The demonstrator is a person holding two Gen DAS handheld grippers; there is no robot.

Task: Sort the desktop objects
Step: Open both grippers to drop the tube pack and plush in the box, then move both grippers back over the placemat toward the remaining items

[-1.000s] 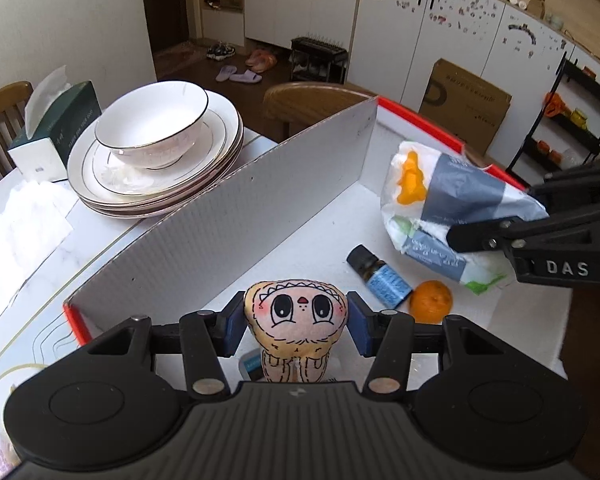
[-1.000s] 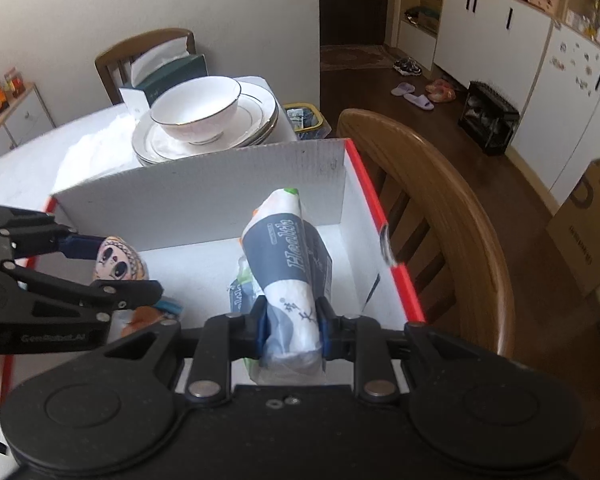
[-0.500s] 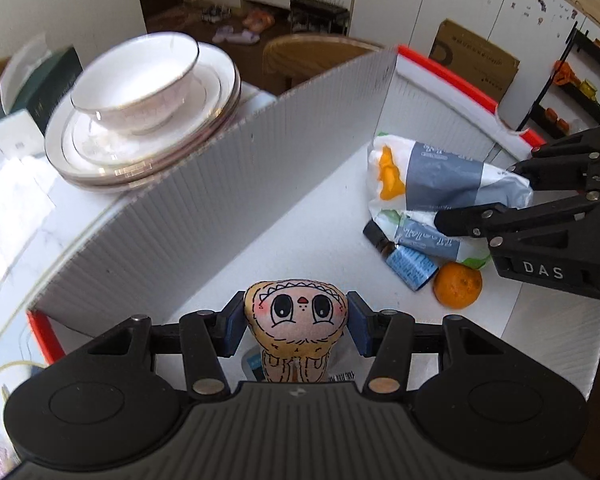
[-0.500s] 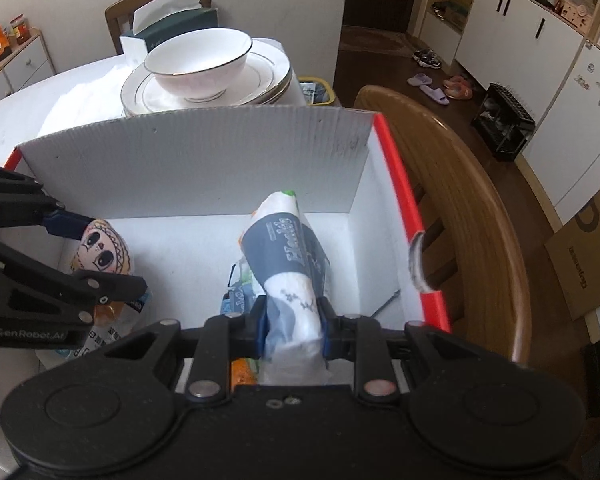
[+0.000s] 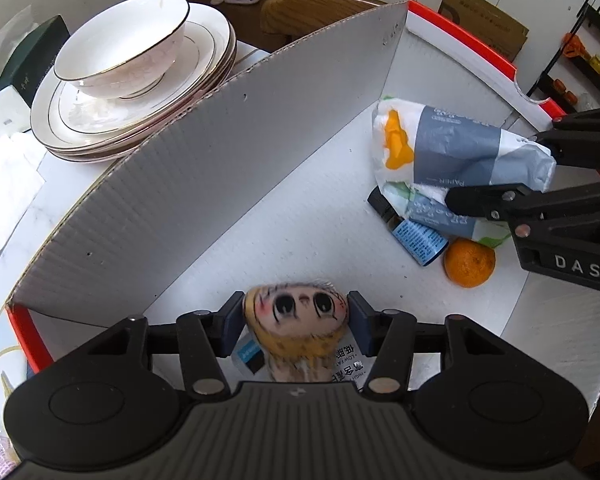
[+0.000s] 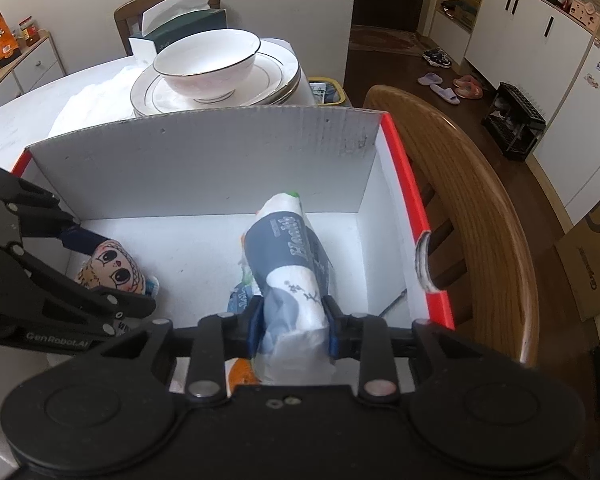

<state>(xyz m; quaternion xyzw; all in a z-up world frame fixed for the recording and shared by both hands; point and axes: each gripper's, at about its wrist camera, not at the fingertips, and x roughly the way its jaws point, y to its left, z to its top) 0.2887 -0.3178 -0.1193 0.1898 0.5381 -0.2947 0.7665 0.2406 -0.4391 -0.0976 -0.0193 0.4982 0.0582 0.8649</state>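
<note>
While the left gripper (image 5: pixel 296 320) is reaching down into the white corrugated cardboard box with red edges (image 5: pixel 204 184), its jaws have just been opening, and the small soft doll with a painted face and yellow hair (image 5: pixel 298 320) is sitting between the blue pads, which are no longer pressing on it. The doll is lying low on a printed packet (image 5: pixel 348 364) near the left wall of the box. The right gripper (image 6: pixel 292 326) has also just been loosening its jaws; the crumpled white and grey-blue paper pack (image 6: pixel 292 276) is lying between them, resting on the box floor. Beside the pack, a small dark bottle with a blue label (image 5: pixel 410 230) and a round orange fruit (image 5: pixel 469 263) are lying. Behind the box, a white bowl (image 5: pixel 124 46) is standing on stacked white plates (image 5: pixel 204 64).
</note>
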